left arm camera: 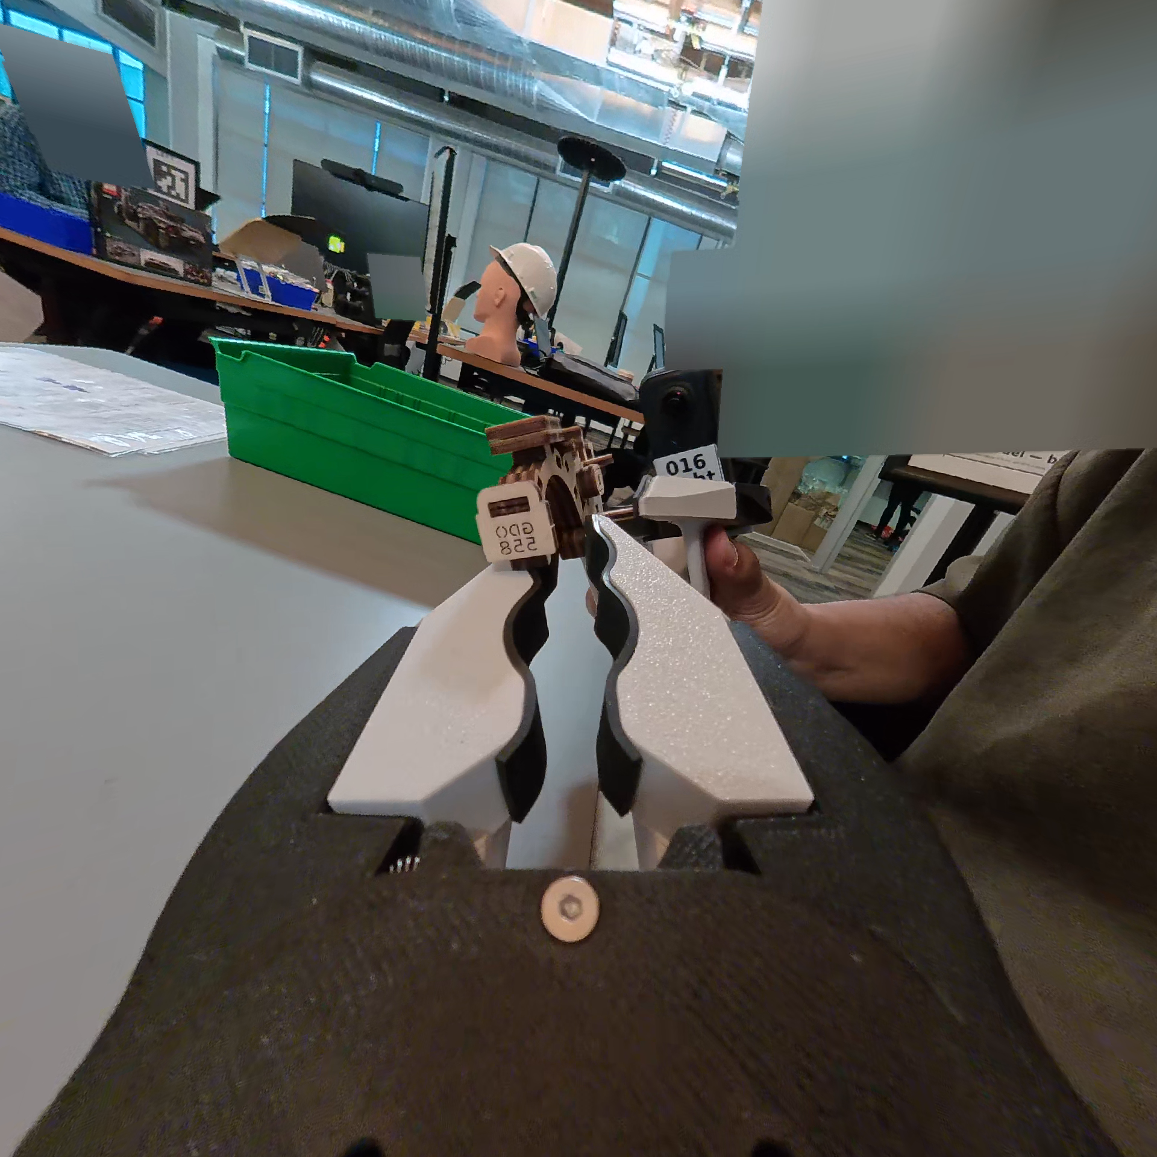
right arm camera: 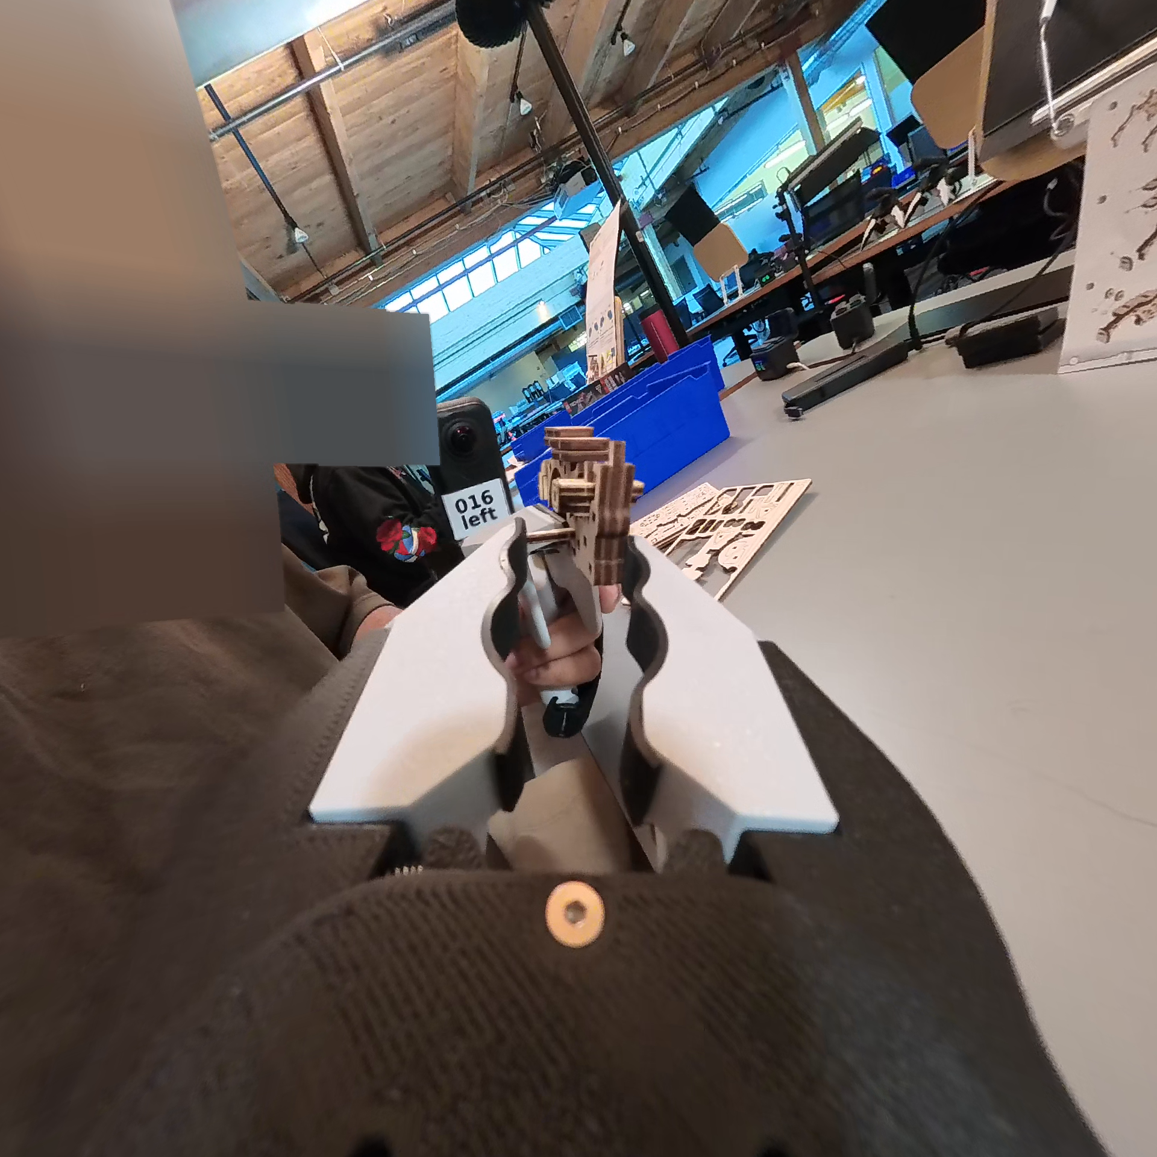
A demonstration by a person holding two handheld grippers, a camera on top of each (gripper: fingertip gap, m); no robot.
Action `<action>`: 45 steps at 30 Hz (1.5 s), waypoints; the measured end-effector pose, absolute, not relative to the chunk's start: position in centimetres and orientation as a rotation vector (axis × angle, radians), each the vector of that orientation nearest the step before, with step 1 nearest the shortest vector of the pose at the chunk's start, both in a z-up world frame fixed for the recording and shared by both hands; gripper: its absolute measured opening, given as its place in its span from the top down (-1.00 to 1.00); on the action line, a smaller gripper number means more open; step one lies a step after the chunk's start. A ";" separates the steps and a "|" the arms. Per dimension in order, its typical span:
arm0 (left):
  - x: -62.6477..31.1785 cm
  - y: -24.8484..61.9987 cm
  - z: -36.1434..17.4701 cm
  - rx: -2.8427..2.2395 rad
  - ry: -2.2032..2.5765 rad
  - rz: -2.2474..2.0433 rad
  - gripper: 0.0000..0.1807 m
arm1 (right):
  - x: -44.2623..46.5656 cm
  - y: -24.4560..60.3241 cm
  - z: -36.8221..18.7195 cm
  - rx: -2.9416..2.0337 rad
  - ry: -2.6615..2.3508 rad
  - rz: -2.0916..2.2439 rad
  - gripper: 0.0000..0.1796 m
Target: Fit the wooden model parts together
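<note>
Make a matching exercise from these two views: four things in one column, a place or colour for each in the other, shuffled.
Things
1. wooden model
2. green bin
3. blue bin
4. punched wooden sheet

Places or colours
A. lying flat on the grey table, right of the right gripper
B. blue, behind the model in the right wrist view
C. held up between the two grippers' tips
D. green, on the table behind the left gripper

Pairs: 1-C, 2-D, 3-B, 4-A

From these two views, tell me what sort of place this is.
Probably an open workshop or lab, not a home. Bare ducts run overhead, long benches carry monitors and kit boxes, and parts bins, green and blue, stand on the grey table.
</note>
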State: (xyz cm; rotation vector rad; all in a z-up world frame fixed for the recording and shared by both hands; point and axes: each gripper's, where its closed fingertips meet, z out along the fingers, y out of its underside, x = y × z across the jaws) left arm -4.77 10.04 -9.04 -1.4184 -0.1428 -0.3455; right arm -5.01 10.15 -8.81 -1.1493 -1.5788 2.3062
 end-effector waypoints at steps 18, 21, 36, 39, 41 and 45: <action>-6.6 9.2 -8.0 -1.278 -0.272 -0.487 0.93 | -6.0 10.9 -8.3 -1.269 -1.342 2.508 0.75; -6.3 9.3 -8.0 -1.296 -0.244 -0.445 0.93 | -5.7 10.7 -8.1 -1.274 -1.322 2.569 0.80; -5.8 9.9 -8.8 -1.320 -0.248 -0.478 0.79 | -5.6 11.5 -7.8 -1.238 -1.327 2.509 0.92; -5.9 10.4 -10.1 -1.370 -0.274 -0.498 0.57 | -5.3 12.7 -7.0 -1.148 -1.330 2.381 0.92; -6.0 10.8 -10.8 -1.404 -0.281 -0.511 0.50 | -5.2 13.4 -6.8 -1.028 -1.412 2.120 0.92; -6.7 10.9 -11.4 -1.425 -0.326 -0.517 0.45 | -4.9 14.8 -6.1 -0.619 -1.534 1.278 0.92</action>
